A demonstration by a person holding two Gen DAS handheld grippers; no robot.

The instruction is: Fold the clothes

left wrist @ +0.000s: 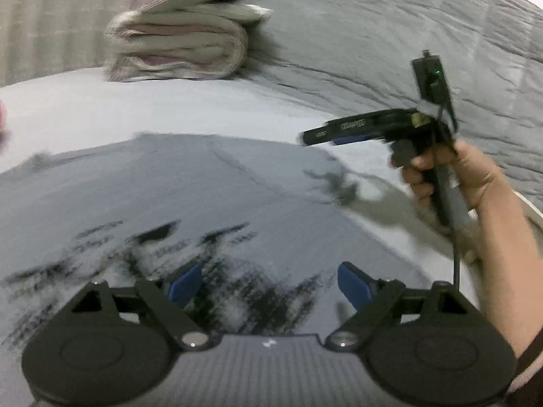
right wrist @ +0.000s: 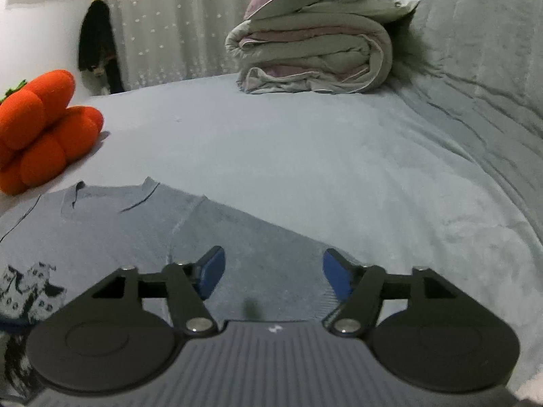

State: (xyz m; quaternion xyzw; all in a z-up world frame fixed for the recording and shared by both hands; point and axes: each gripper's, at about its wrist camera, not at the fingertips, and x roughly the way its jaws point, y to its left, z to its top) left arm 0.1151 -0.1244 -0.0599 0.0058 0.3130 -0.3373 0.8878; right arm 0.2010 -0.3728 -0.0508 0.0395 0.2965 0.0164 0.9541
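Note:
A grey-blue sweater (left wrist: 203,186) with a dark print lies flat on the bed, front up. Its collar points toward the far left in the right wrist view, where the sweater (right wrist: 101,230) fills the lower left. My left gripper (left wrist: 269,281) hovers open over the printed chest with nothing between its blue pads. My right gripper (right wrist: 275,271) is open just above the sweater's right sleeve (right wrist: 271,247) and holds nothing. The left wrist view shows my right gripper (left wrist: 312,135) from the side, held in a hand (left wrist: 475,176) at the sweater's right edge.
A folded quilt stack (right wrist: 312,57) with a purple pillow on top sits at the far side of the pale bed sheet (right wrist: 305,152). An orange plush toy (right wrist: 44,129) lies at the left. A rumpled grey duvet (right wrist: 475,51) covers the right side. A lace curtain (right wrist: 169,23) hangs behind.

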